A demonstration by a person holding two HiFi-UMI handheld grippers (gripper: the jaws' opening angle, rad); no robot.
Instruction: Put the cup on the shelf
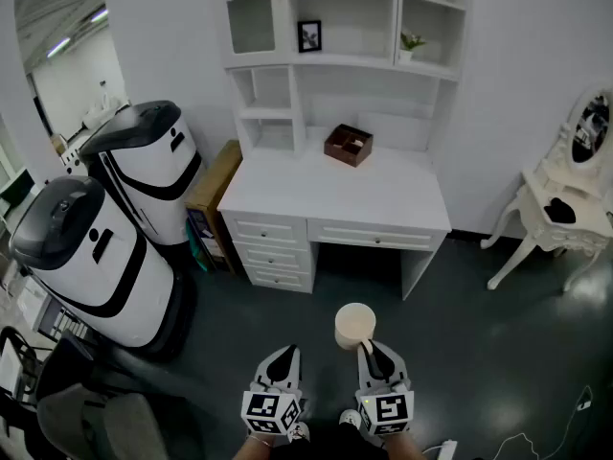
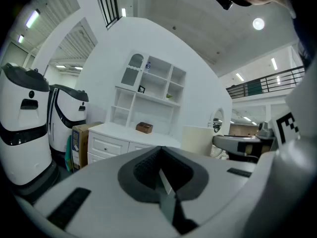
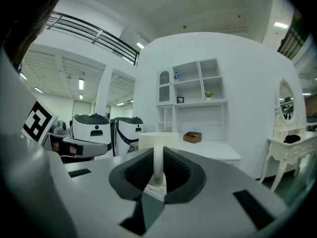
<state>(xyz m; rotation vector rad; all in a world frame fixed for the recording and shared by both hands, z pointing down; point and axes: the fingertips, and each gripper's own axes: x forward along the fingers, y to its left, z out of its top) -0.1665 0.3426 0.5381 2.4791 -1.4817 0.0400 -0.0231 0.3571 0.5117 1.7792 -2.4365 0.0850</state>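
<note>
Cup (image 1: 355, 326) held in our right gripper (image 1: 371, 351), facing the white desk (image 1: 335, 199).
Our right jaws clamp on it; our left gripper (image 1: 283, 356) sits just beside, jaws together, empty.

Left gripper (image 1: 279, 364) at 6 o'clock, jaws fully together, empty. Right gripper (image 1: 374, 356) at its 3 o'clock, jaws clamped on cup (image 1: 354, 326) handle. Both point to 12 o'clock.
</note>
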